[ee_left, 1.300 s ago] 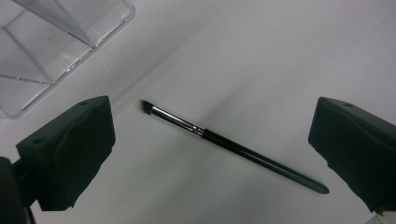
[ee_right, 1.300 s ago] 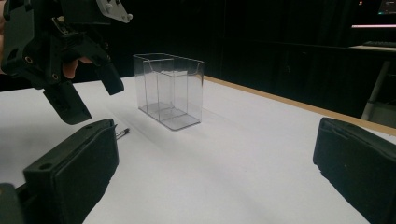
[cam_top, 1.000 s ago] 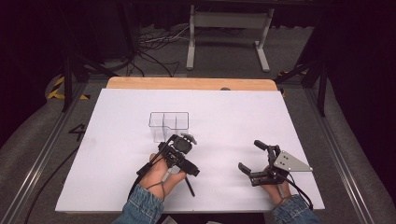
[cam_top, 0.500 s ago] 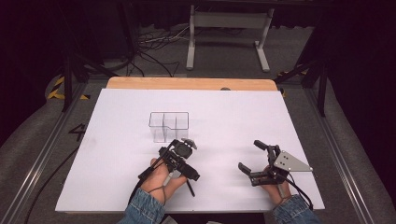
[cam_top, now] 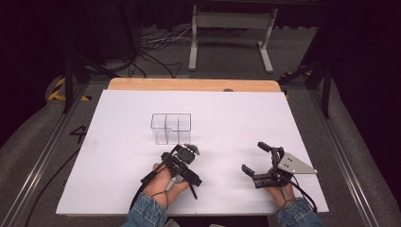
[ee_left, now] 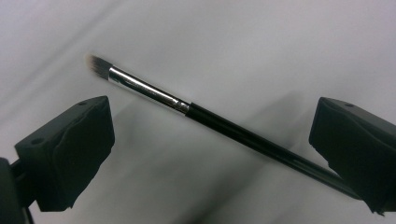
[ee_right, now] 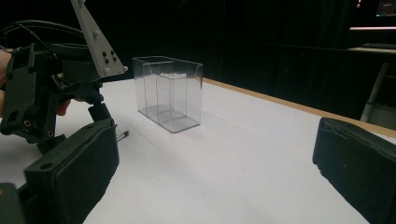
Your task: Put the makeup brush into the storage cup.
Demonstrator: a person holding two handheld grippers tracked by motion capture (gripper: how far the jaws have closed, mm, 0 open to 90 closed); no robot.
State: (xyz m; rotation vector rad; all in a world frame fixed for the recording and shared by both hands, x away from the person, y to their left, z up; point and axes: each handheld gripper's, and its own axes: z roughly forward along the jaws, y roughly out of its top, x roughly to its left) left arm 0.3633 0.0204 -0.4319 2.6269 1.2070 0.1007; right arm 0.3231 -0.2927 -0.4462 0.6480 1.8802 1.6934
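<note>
The brush (ee_left: 187, 106) has a glossy black handle and shiny metal ferrule; the organizer (cam_top: 171, 127) is clear smooth plastic.

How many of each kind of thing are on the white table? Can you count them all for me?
Brush: 1
Clear box with compartments: 1
Grippers: 2, the left gripper and the right gripper
Total: 4

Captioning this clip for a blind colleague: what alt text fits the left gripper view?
A slim makeup brush with a black handle and silver ferrule lies diagonally on the white table, between the left gripper's two open black jaws.
</note>
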